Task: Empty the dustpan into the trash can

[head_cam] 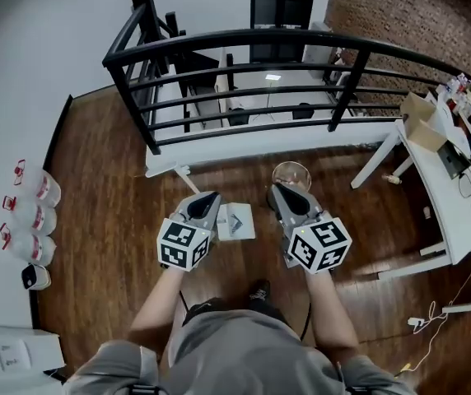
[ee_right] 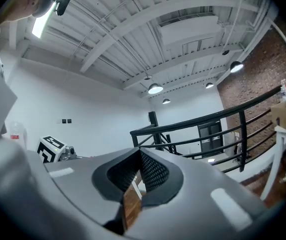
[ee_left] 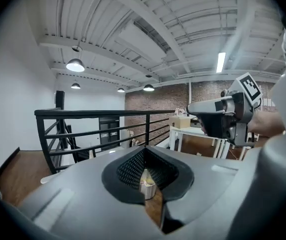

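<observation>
As you face railing [head_cam: 244,39], dustpan [head_cam: 235,220] & bin [head_cam: 291,174] sit ahead.
L gripper [head_cam: 211,197], R gripper [head_cam: 279,188]: jaws pressed together.

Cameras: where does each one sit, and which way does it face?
Head view: on the person's head, looking steeply down at dustpan and trash can; forearms, left gripper, right gripper show.
Left gripper view: on the left gripper, facing the railing; shut jaws, right gripper show.
Right gripper view: on the right gripper, facing the railing; shut jaws, left gripper's cube show.
Shared: all see the railing.
</observation>
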`<control>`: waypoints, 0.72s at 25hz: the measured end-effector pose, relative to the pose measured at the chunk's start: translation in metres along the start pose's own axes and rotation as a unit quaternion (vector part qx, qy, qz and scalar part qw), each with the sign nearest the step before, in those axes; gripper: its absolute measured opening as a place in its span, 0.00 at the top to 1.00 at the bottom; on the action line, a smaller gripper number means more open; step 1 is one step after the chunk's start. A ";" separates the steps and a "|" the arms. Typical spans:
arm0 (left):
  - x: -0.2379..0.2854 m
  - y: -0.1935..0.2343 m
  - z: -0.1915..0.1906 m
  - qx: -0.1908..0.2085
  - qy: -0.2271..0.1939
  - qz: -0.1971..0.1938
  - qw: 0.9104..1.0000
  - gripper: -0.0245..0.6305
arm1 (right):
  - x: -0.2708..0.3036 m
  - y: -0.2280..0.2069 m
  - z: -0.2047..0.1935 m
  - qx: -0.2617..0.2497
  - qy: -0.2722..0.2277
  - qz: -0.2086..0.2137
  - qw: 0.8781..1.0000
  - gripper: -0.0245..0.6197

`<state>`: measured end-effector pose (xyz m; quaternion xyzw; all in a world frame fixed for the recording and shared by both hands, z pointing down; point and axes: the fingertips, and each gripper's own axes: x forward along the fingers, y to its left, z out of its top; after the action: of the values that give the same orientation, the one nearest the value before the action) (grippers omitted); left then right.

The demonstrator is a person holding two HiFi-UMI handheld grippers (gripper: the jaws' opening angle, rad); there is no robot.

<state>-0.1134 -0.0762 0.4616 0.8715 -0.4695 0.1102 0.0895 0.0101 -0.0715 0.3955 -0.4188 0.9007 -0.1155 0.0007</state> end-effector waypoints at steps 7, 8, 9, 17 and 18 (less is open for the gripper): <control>0.035 0.054 -0.018 -0.041 0.018 0.069 0.997 0.96 | 0.054 -0.031 -0.012 0.013 0.020 0.038 0.999 0.96; 0.039 0.064 -0.024 -0.048 0.024 0.078 0.996 0.96 | 0.062 -0.032 -0.014 0.014 0.025 0.040 0.999 0.96; 0.043 0.076 -0.030 -0.055 0.029 0.088 0.994 0.96 | 0.071 -0.033 -0.014 0.014 0.031 0.041 0.999 0.96; 0.071 0.179 -0.116 -0.112 0.112 0.170 0.973 0.82 | 0.118 -0.030 -0.012 -0.002 0.079 0.045 0.996 0.96; 0.075 0.189 -0.128 -0.120 0.121 0.172 0.970 0.75 | 0.122 -0.032 -0.012 -0.004 0.083 0.042 0.996 0.96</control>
<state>-0.2460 -0.2054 0.6149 0.7409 -0.6074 0.1717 0.2293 -0.0463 -0.1809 0.4258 -0.3694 0.9149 -0.1464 -0.0708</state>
